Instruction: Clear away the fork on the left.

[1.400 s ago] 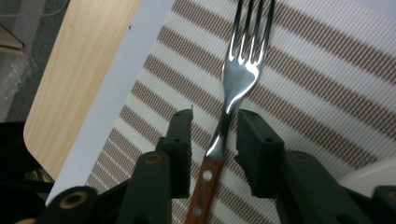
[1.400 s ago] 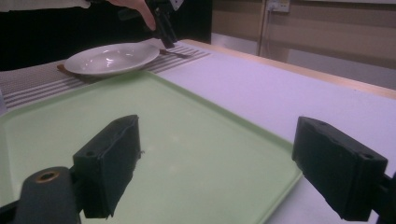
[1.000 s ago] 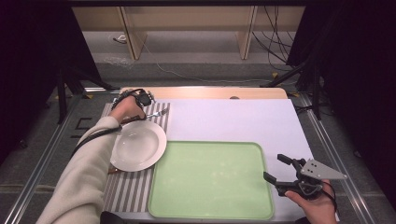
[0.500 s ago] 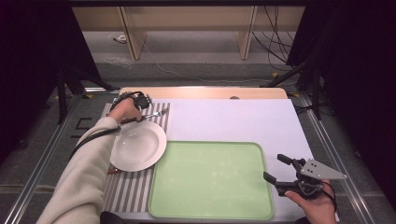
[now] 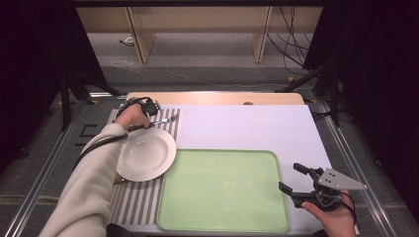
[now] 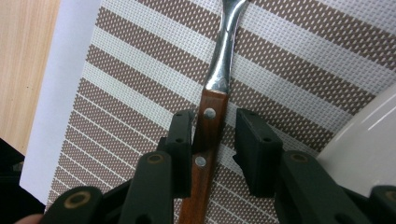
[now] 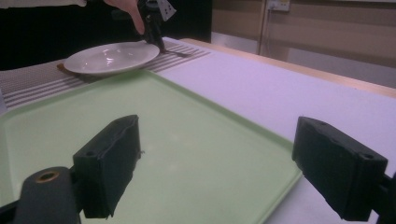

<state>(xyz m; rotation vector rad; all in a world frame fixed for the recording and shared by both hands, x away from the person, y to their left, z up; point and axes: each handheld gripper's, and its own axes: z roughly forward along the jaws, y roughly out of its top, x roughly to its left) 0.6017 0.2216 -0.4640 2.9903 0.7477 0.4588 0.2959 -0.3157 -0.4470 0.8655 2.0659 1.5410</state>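
Fork (image 6: 215, 93) lies flat on the striped placemat (image 6: 299, 60) just beyond the white plate (image 5: 145, 154), long axis across the table, tines toward the right. Brown wooden handle with two rivets, steel neck. Left gripper (image 6: 217, 140) straddles the handle, jaws narrow (one pad touching, other slightly off). Right gripper (image 7: 229, 163) wide apart, holding nothing, over the green tray (image 5: 222, 197) edge.

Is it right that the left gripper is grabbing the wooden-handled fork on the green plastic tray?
Not quite. The left gripper has its jaws around the wooden-handled fork, but the fork lies on the brown-and-white striped placemat, not the green plastic tray, as the left gripper view shows.
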